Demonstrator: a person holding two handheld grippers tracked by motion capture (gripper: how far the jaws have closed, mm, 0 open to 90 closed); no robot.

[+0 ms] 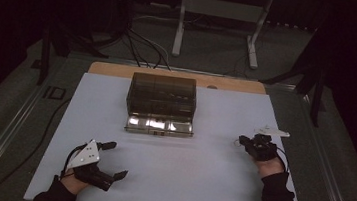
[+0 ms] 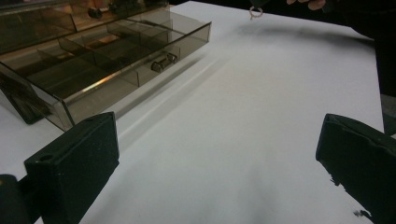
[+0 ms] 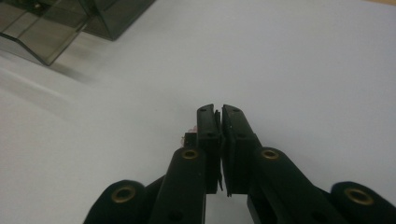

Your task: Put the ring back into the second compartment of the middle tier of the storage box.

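Smoked translucent plastic, boxy and hard-edged: organiser case (image 1: 162, 95) at the far middle of a matte white mat (image 1: 183, 176), drawer (image 1: 158, 125) pulled out towards the person. Black blocky left gripper (image 1: 117, 160) low near the left front corner, jaws spread wide with bare mat between them. Right gripper (image 1: 243, 140) near the right edge, jaws pressed together.

From the left gripper view: drawer dividers and a small metal bolt (image 2: 163, 62) in a front compartment, plus a small pale loop (image 2: 255, 12) dangling at the right gripper's tips, well apart from the case. From the right gripper view: flat pads (image 3: 209, 135) face to face, brass rivets, a pinkish speck beside them; grip on the loop not certain.
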